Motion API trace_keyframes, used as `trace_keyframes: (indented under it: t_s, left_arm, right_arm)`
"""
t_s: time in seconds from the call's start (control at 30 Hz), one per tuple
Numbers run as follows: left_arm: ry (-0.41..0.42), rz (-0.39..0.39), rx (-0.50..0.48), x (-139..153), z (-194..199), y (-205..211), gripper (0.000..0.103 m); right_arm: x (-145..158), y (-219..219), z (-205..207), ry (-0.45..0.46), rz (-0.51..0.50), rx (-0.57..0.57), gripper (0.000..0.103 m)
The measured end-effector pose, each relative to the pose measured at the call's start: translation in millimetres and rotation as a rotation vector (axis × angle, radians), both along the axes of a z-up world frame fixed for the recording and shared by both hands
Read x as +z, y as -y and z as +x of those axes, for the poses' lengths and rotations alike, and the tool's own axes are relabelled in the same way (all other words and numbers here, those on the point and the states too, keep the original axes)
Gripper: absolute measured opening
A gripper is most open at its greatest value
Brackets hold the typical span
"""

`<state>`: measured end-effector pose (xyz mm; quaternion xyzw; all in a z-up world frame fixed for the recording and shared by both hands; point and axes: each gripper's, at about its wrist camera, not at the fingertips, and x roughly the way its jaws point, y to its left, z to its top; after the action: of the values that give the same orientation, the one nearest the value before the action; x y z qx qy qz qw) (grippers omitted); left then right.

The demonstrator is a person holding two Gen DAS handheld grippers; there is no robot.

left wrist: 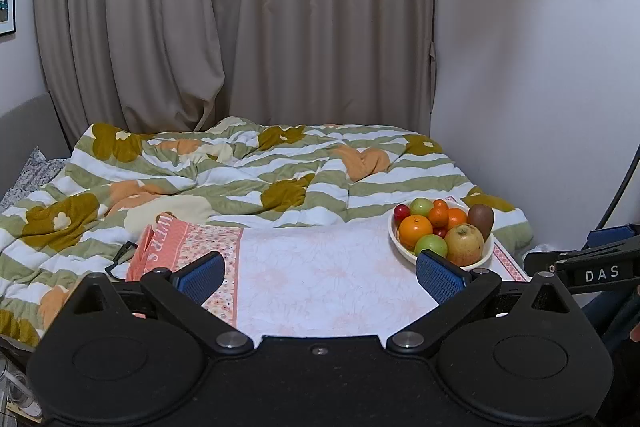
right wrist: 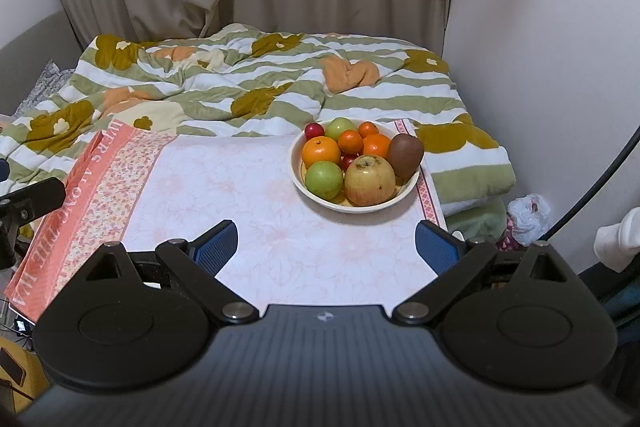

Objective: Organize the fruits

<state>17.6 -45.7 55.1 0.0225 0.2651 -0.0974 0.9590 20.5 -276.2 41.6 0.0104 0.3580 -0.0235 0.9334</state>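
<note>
Blue pads: both grippers are showing ribbed blue pads on black fingers, and nothing is sitting between them.
Right gripper (right wrist: 326,247): its jaws are standing spread wide and holding nothing, hovering over the near part of the pink floral cloth (right wrist: 248,195).
Left gripper (left wrist: 320,277): it is likewise spread wide and holding nothing, hanging over the near edge of the same cloth, further to the left.
Bowl (right wrist: 297,171): the cream bowl is resting on the far right part of the cloth, just short of the striped quilt (right wrist: 240,83) behind it.
Fruits (right wrist: 352,155): all the fruit in view is lying heaped in the bowl, including a yellowish apple (right wrist: 370,180), a green apple (right wrist: 324,180), an orange (right wrist: 321,151) and a brown kiwi (right wrist: 406,155) leaning on the right rim.
Loose fruit: none is showing on the cloth or the quilt.
Direction from the right gripper: the bowl is lying straight ahead and a touch right of the gap between its fingers, near.
Direction from the left gripper: the bowl is sitting ahead and off to the right, past its right finger.
Nearer hand: judging by both views, the right one is better lined up with the bowl.
Stage: the heap is fitting either a gathering already finished or a mixed pile awaiting sorting.
</note>
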Motion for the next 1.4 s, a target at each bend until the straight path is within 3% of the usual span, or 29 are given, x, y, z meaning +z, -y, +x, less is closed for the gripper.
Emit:
trace_keyframes:
  t_s: [1.4]
  left_arm:
    - [0.027, 0.034, 0.037, -1.1, -7.5, -0.2, 0.103]
  right_arm:
    - [-3.0, -0.5, -3.6, -0.007, 0.007, -0.004, 0.103]
